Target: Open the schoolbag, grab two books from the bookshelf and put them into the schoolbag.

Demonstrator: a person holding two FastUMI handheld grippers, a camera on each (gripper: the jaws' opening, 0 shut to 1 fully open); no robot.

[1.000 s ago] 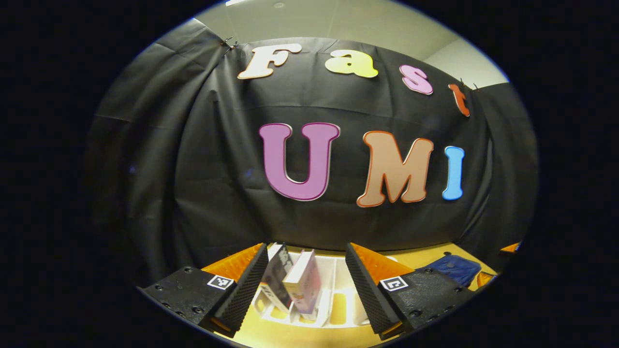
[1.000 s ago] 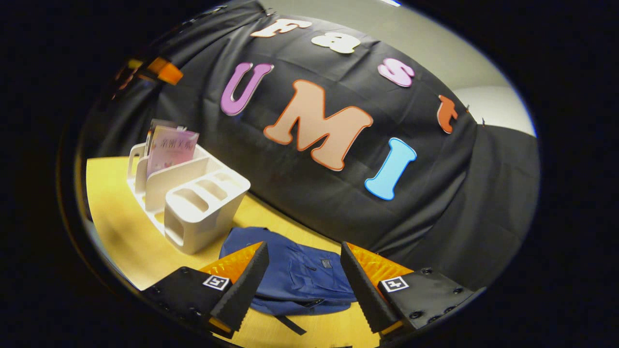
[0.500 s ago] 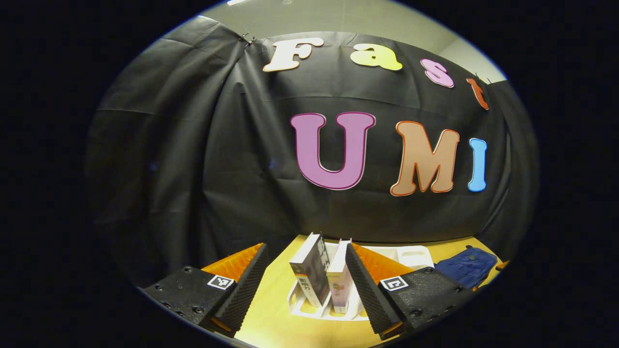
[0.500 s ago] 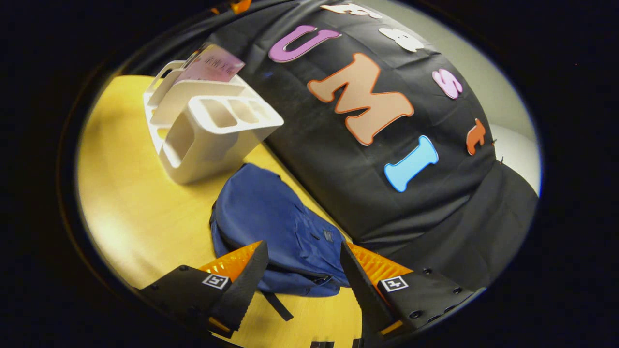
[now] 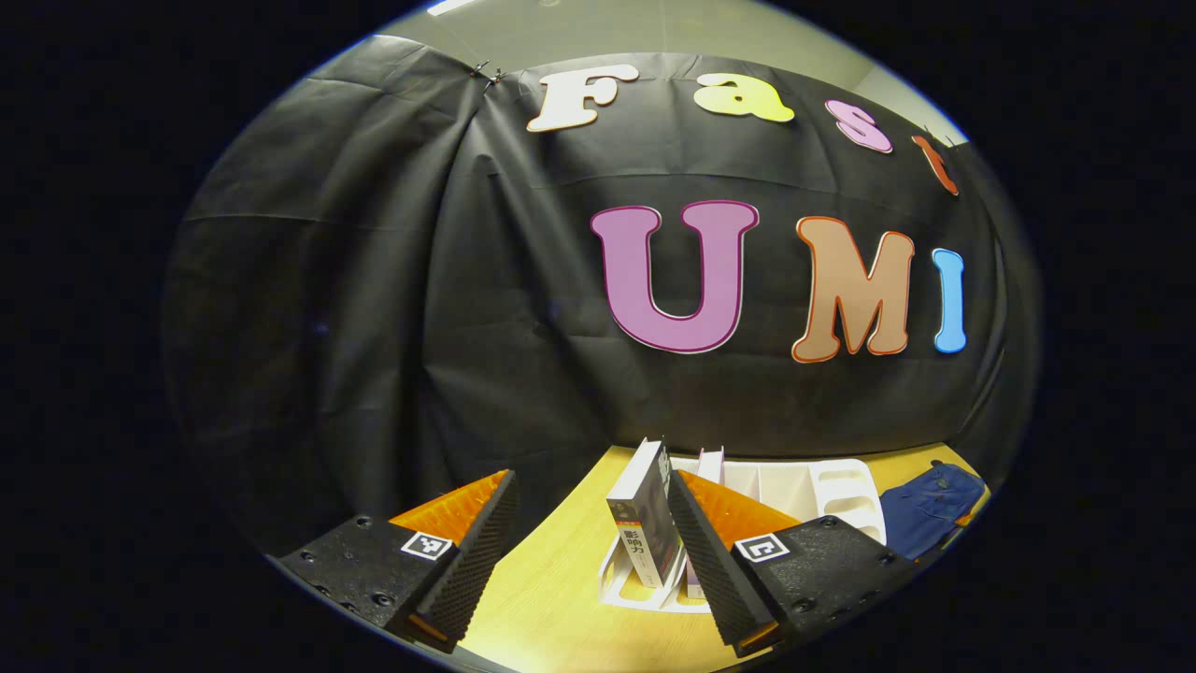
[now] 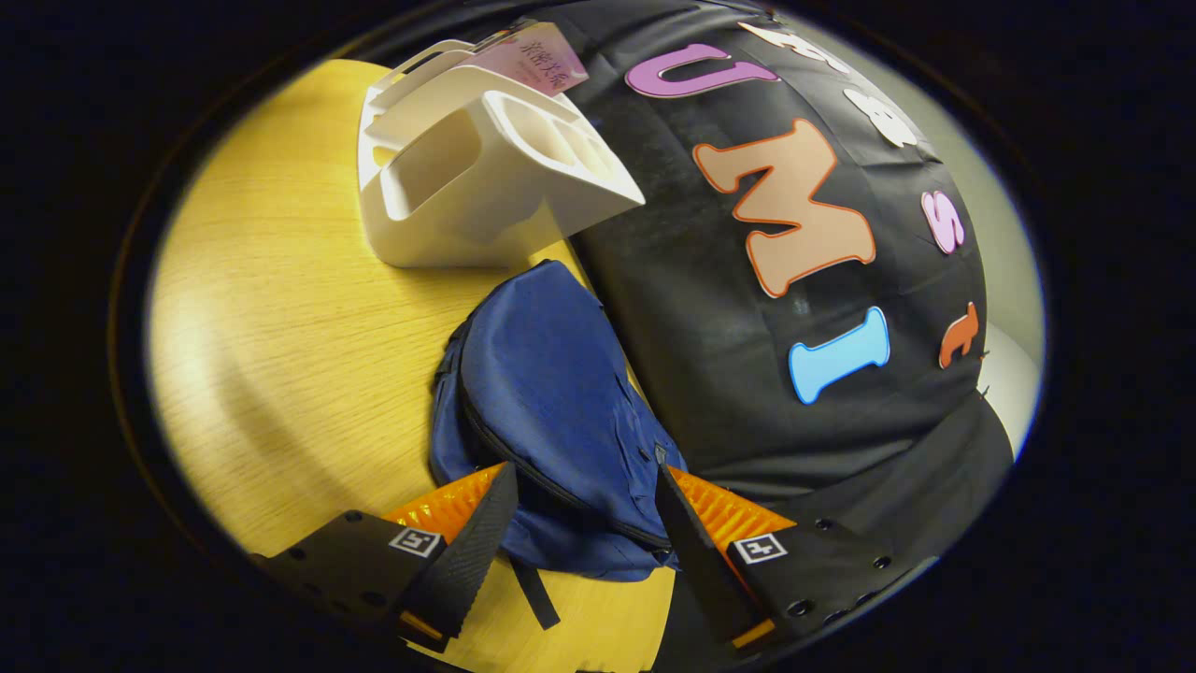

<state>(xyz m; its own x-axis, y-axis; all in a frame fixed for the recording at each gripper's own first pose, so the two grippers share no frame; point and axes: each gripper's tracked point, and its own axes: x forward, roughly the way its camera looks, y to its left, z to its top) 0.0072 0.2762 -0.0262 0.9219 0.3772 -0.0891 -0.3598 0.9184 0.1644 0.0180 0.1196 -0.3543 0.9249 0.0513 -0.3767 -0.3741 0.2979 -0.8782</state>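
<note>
A blue schoolbag [image 6: 551, 402] lies flat on the wooden table [image 6: 280, 318] against the booth wall, its zipper line running closed across the near end. My right gripper [image 6: 584, 551] hovers open just over that near end, fingers either side of the zipper. Behind the bag stands the white bookshelf [image 6: 476, 178] with a pink book [image 6: 537, 61] in its far slot. In the left gripper view the bookshelf [image 5: 794, 486] stands low and right with a dark book [image 5: 643, 533] and a pale book [image 5: 710, 465] upright in it. My left gripper [image 5: 589, 570] is open, short of the shelf.
The schoolbag [image 5: 925, 505] shows at the far right of the left gripper view, beyond the shelf. A dark strap [image 6: 537, 598] trails from the bag onto the table near my right fingers. Bare tabletop [image 5: 551, 598] lies left of the shelf.
My right gripper has tilted down and closed in on the schoolbag, which now sits between its fingers. The left gripper has swung left, so the shelf slid right in its view.
</note>
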